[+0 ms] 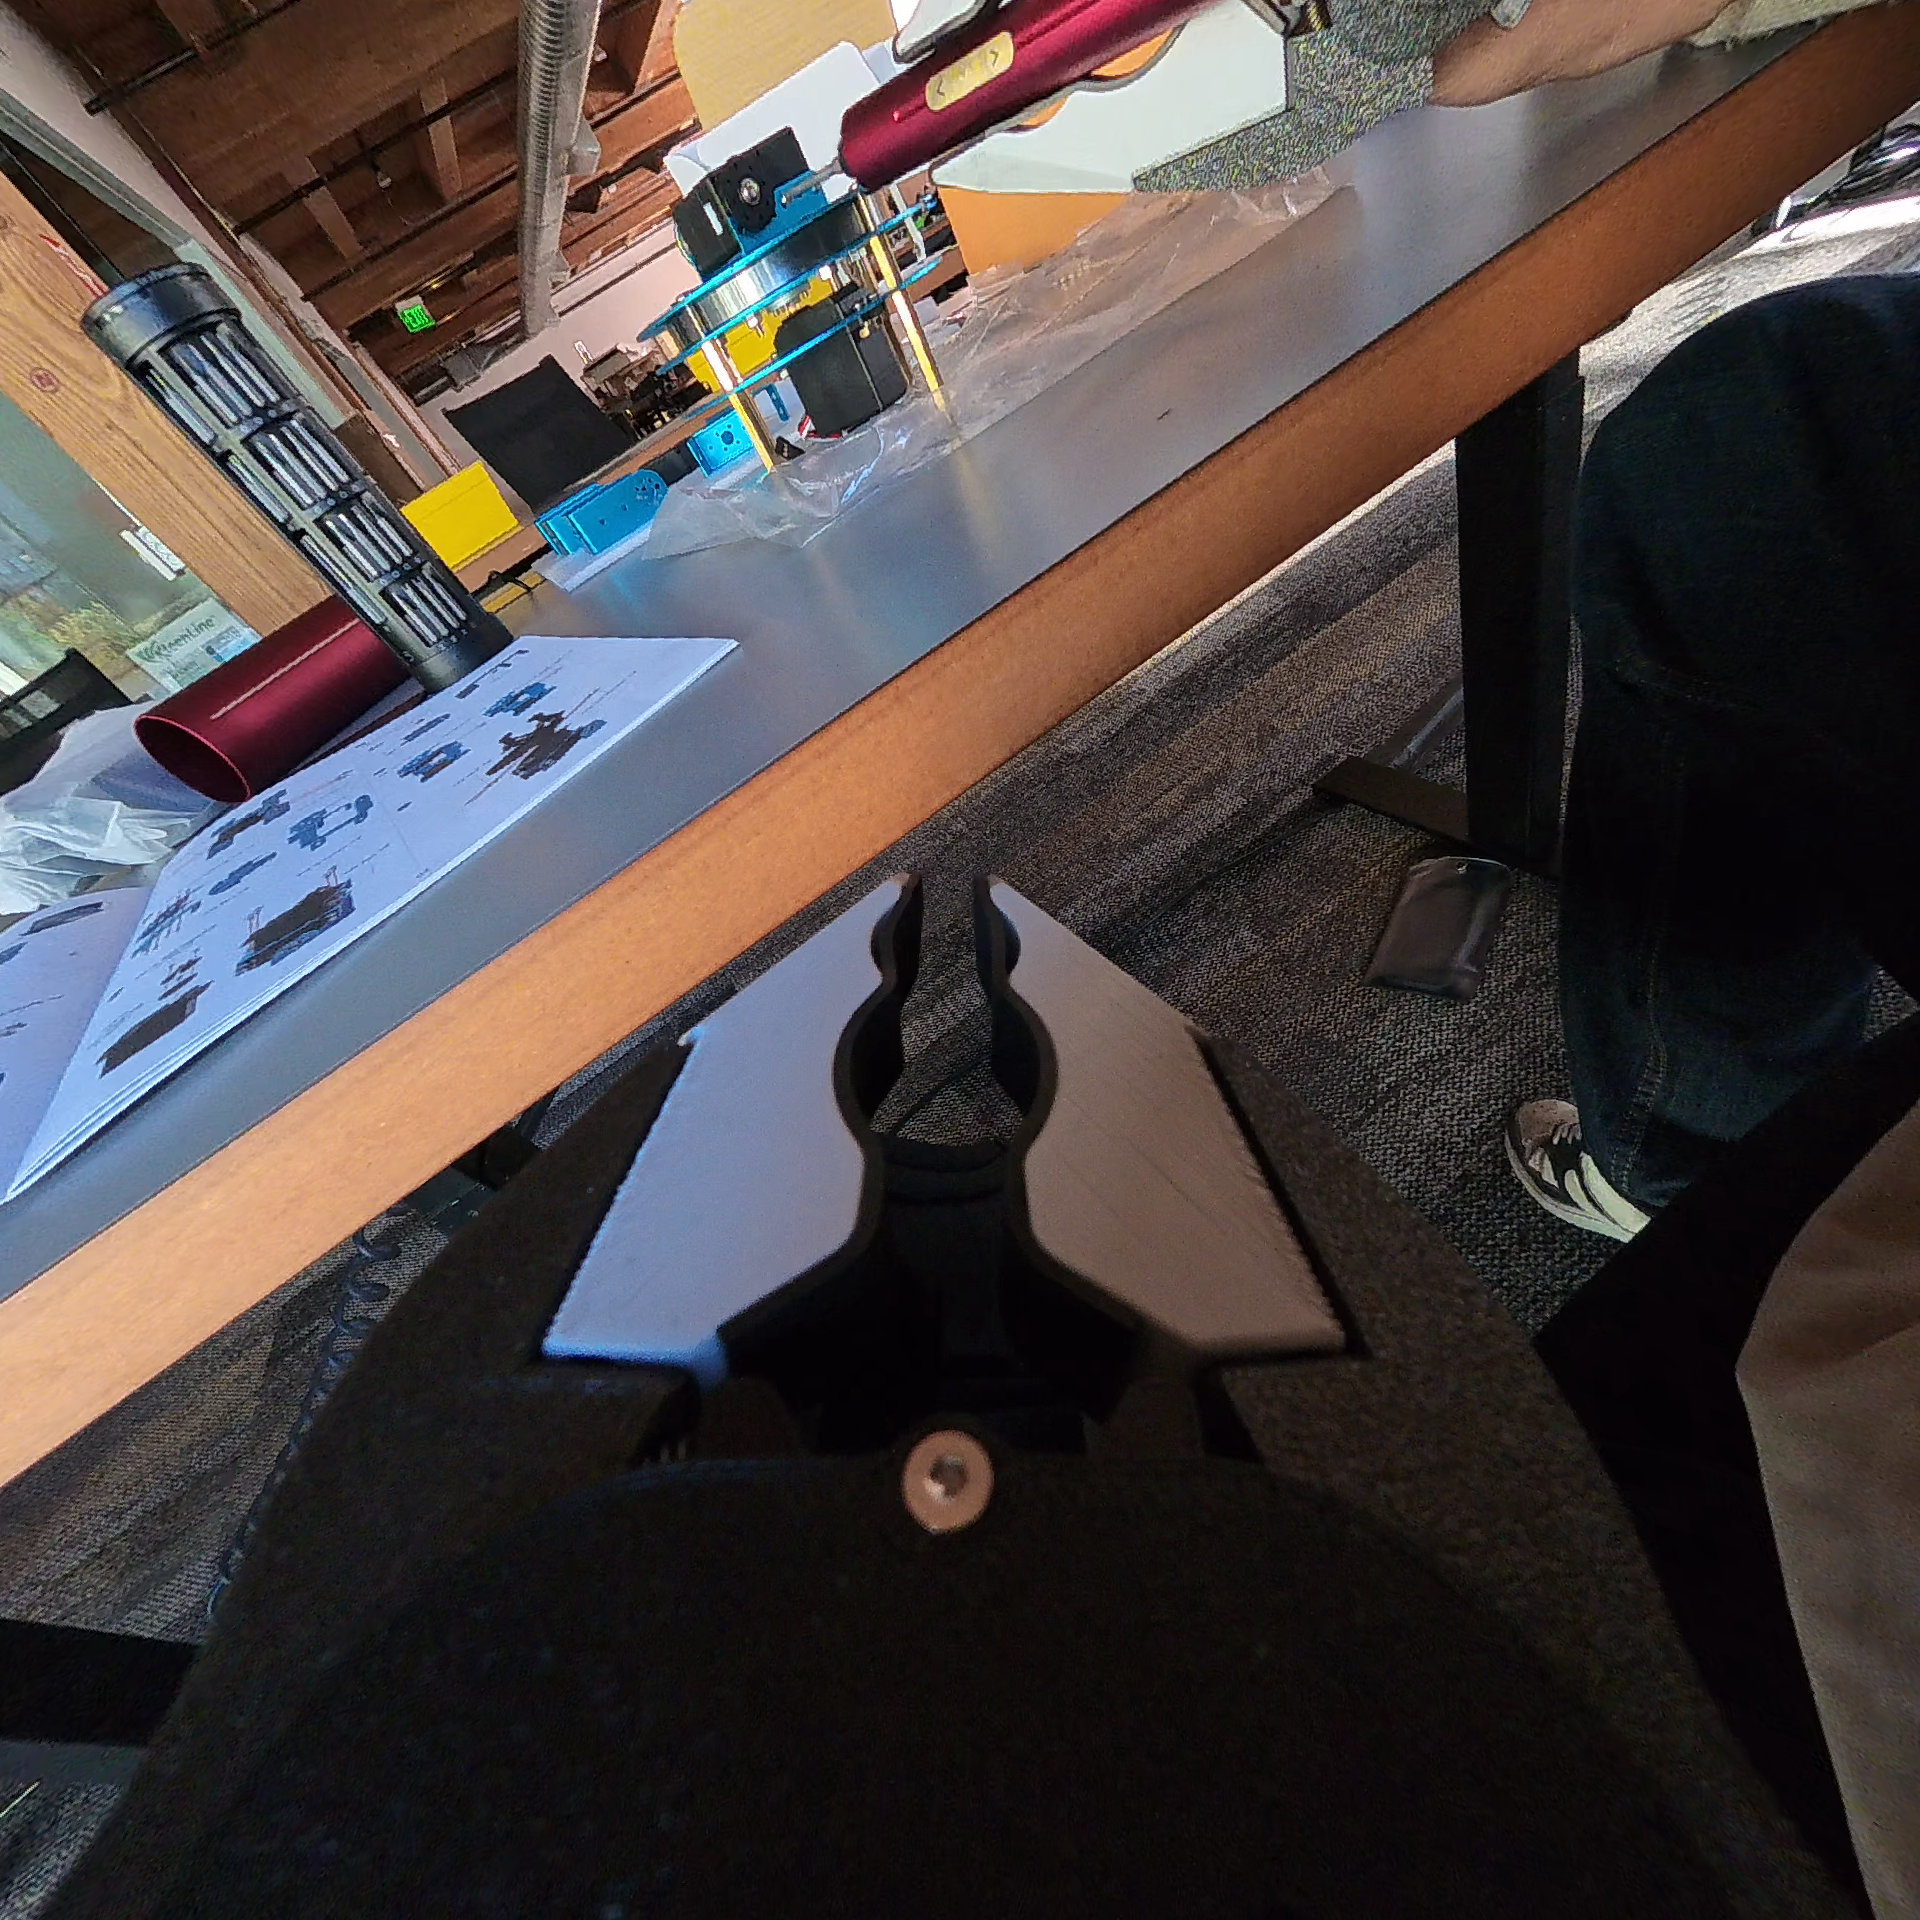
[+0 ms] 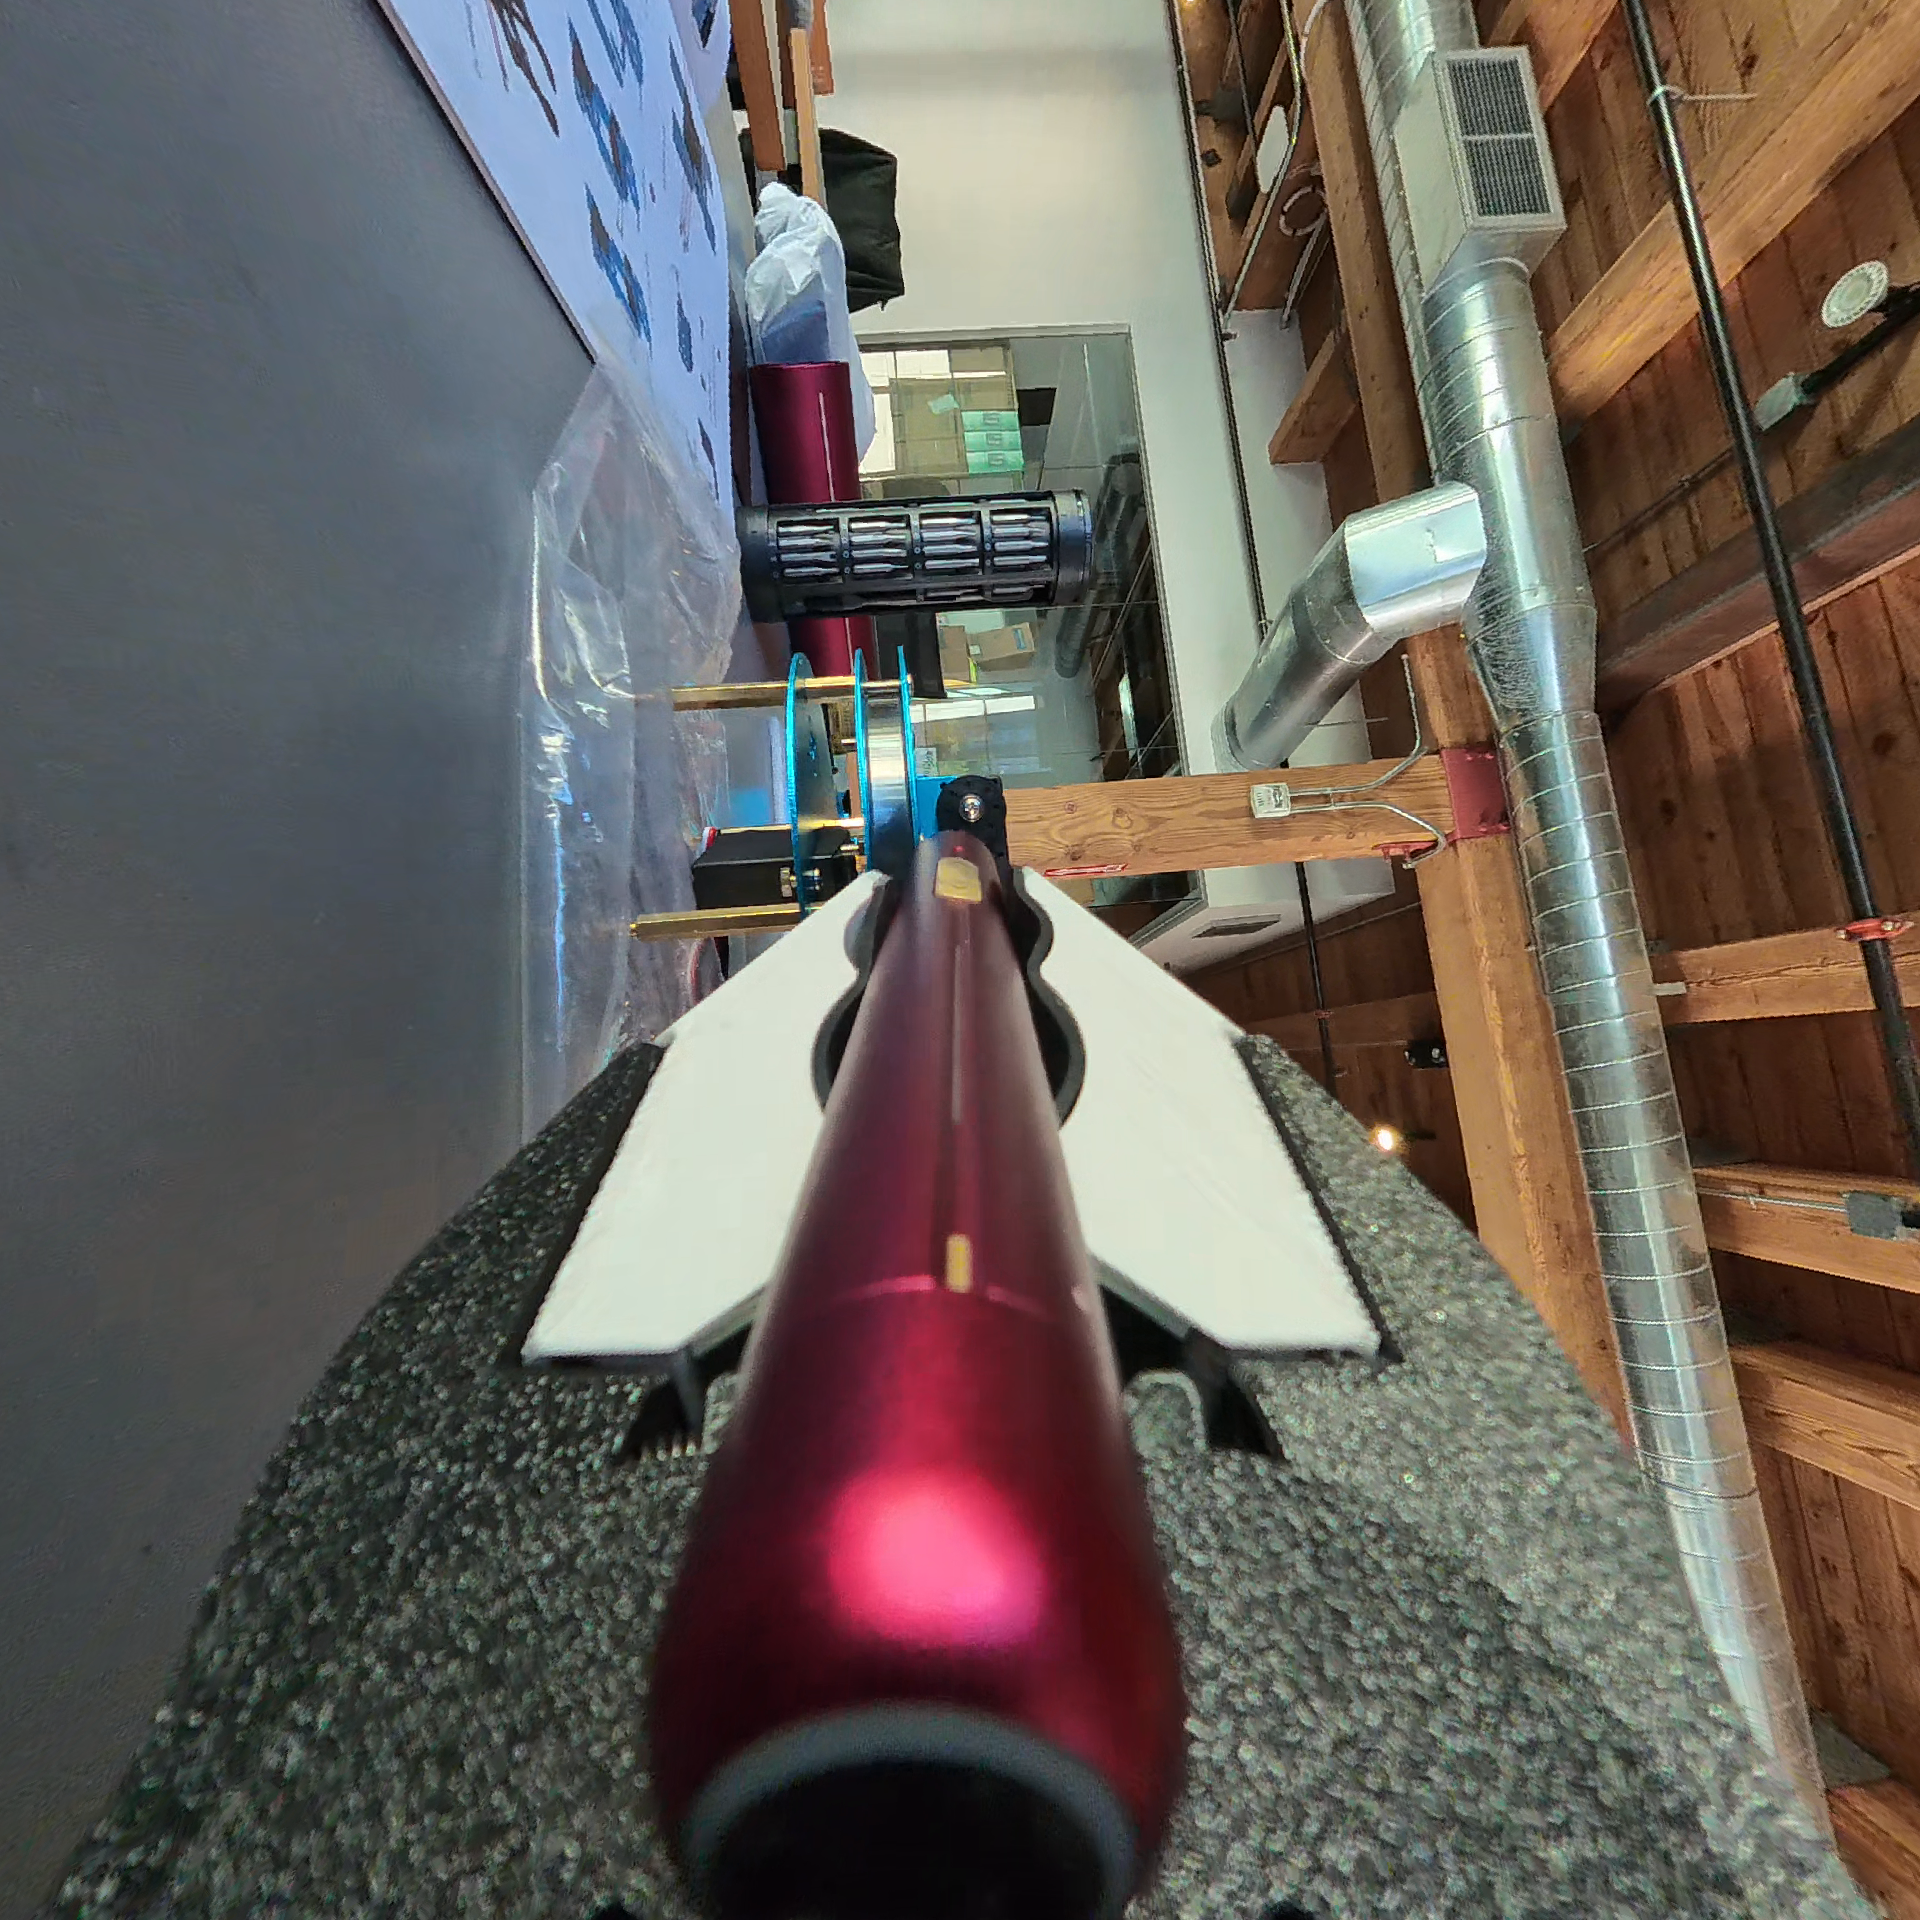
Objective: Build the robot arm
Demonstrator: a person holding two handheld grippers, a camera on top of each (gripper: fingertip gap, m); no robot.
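Observation:
My right gripper (image 2: 951,883) is shut on a red electric screwdriver (image 2: 935,1351), which lies along its fingers. The bit tip touches a screw on a black servo (image 2: 971,805) on top of a blue round-plate assembly with brass standoffs (image 2: 883,748). The left wrist view shows the same screwdriver (image 1: 966,94), servo (image 1: 743,197) and assembly (image 1: 790,281) at the far end of the table, with a hand behind the right gripper (image 1: 1226,114). My left gripper (image 1: 948,904) is shut and empty, hanging below the table's wooden front edge (image 1: 935,665), over grey carpet.
A black bit holder (image 1: 291,468) stands beside a lying red tube (image 1: 260,707) on an open instruction booklet (image 1: 364,831). Clear plastic bags (image 1: 831,488) and blue brackets (image 1: 603,514) lie by the assembly. A person's leg (image 1: 1745,727), shoe (image 1: 1569,1164) and table leg (image 1: 1517,644) are at right. The gap from one gripper's tips to the other's is roughly 25 cm.

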